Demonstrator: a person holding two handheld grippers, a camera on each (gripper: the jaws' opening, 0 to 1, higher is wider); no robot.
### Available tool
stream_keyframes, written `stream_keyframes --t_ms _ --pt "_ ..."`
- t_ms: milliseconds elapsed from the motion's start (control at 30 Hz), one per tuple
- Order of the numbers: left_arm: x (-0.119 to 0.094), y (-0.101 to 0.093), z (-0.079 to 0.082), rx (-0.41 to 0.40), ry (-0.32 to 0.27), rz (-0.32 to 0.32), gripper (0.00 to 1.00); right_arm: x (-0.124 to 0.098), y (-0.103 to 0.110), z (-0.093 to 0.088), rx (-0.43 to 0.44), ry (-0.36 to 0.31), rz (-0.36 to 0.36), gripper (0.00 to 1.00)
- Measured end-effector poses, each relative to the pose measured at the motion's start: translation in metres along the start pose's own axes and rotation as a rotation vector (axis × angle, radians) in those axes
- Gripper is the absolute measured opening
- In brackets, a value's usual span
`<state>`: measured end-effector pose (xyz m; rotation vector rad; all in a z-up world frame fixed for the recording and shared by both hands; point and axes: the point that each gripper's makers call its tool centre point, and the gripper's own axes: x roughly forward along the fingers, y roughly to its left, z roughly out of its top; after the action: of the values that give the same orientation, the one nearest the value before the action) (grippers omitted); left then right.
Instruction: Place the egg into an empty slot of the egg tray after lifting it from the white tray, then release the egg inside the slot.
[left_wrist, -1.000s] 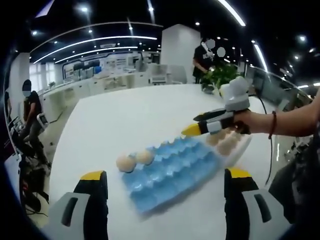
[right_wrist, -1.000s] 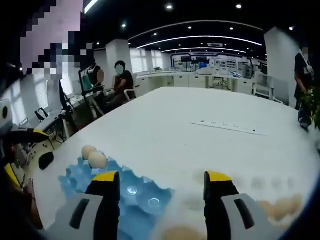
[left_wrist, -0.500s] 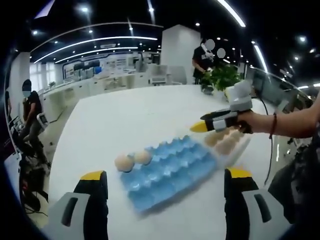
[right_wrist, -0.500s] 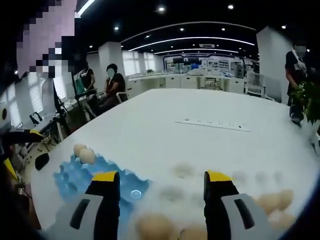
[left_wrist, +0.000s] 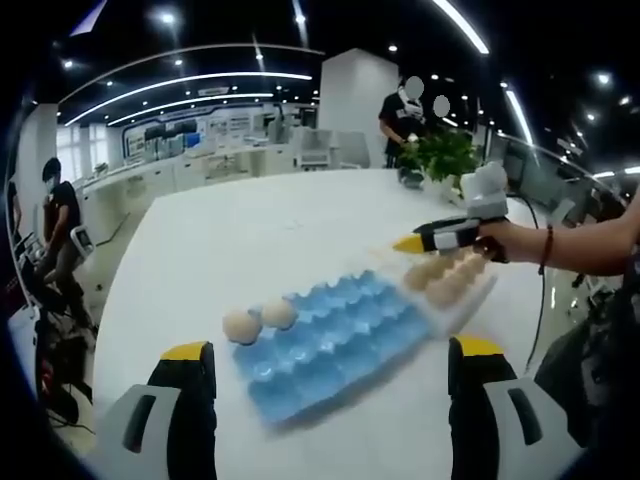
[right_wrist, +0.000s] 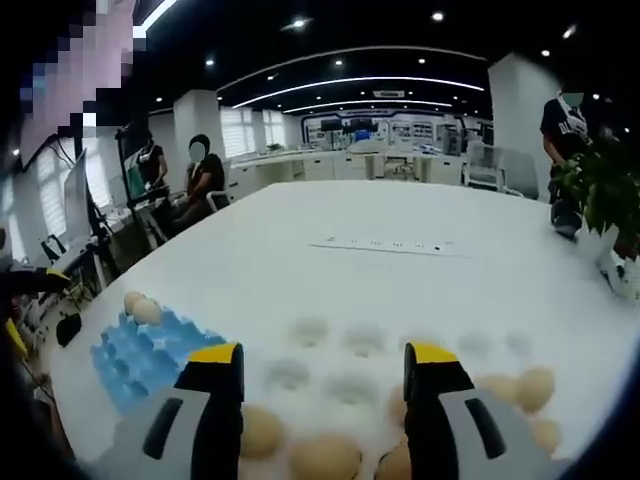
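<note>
Eggs (right_wrist: 325, 458) lie in the white tray (right_wrist: 420, 350), right under and between the tips of the right gripper (right_wrist: 320, 372), whose jaws stand apart, holding nothing. Step in hand, by my reading: the approach to pick one egg. Next move calls for lowering the jaws around a single egg and closing gently.

Blue egg tray (right_wrist: 140, 350) sits off to that gripper's left, two eggs (right_wrist: 140, 308) at its far end, most slots free.

Left gripper (left_wrist: 320, 365): jaws apart, empty, blue tray ahead.

No readable writing.

eggs (right_wrist: 325, 458) cut off, white tray (right_wrist: 330, 345) blurred
</note>
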<state>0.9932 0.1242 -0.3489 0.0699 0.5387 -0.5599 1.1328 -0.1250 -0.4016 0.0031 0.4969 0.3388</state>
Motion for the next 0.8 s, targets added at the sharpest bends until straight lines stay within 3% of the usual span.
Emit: stream_keyframes --t_ms 400,800 --pt "0.001 -0.003 -0.002 0.004 0.011 -0.008 0.98 -0.01 -0.025 -0.008 0.032 0.008 -0.059 0.58" --pt "0.003 -0.004 -0.002 0.008 0.016 -0.015 0.98 -0.011 -0.044 -0.026 0.088 0.05 -0.109 0.57"
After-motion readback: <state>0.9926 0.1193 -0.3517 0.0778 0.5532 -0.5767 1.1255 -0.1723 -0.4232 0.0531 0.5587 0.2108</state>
